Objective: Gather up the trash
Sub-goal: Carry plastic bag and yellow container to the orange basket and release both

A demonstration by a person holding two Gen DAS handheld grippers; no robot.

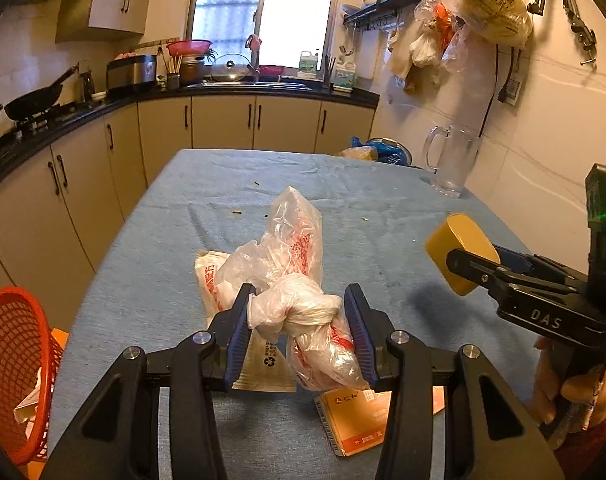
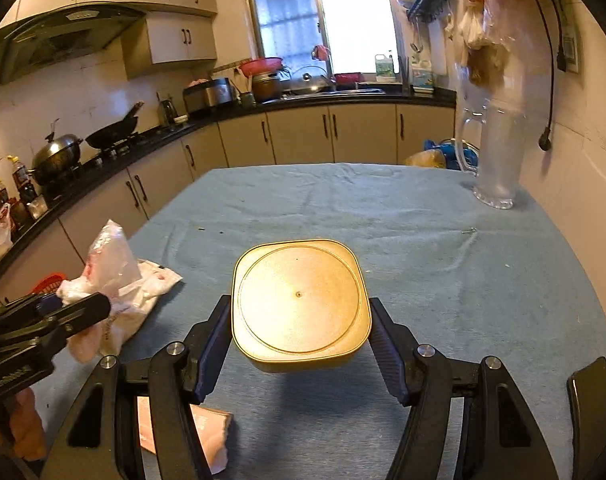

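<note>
Trash here is a knotted plastic bag (image 1: 291,280) on the blue-clothed surface (image 1: 175,248), light, soft and slippery; its knot gives the firmest hold. Left tool (image 1: 301,334) clenches that knot. Right tool (image 2: 299,344) grips a stiff yellow container (image 2: 299,304), lifted.

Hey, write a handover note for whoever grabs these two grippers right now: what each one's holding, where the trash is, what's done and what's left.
Left hand-held gripper: shut on the knotted white plastic bag with red print, low over the blue tablecloth.
Right hand-held gripper: shut on the square yellow plastic container, lifted clear of the cloth.
Orange mesh basket sits off the table's left edge, some paper already inside.
Still on the table: flat white packet under the bag, orange cardboard box near the front edge.
Left to do: likely drop both held items in the basket, then collect the packet and box.
</note>
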